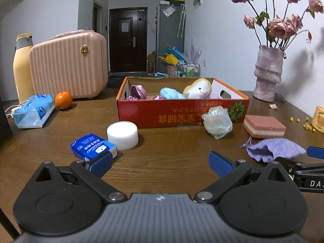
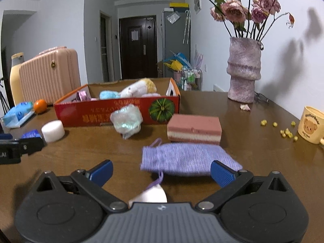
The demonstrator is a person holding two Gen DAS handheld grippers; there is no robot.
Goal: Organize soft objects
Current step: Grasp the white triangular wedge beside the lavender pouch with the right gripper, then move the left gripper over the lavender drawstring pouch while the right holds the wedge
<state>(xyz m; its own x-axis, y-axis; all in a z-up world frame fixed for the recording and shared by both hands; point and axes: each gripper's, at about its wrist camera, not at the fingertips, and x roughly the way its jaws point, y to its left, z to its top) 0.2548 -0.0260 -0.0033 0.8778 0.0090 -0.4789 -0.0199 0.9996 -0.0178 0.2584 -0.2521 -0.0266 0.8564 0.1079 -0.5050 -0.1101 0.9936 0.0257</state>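
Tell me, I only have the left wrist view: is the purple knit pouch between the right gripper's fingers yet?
Observer: Not gripped. The right gripper is open, and the purple knit pouch lies flat on the table just ahead of it, its right end by the right finger.
Operator: Anything under that gripper I can't see?
Observer: Yes, a white rounded object sits close below its body, with the pouch's drawstring trailing toward it.
Operator: What is that yellow thing cut off at my right edge?
Observer: A yellow mug with a bear picture, upright, with small yellow bits scattered on the table beside it.
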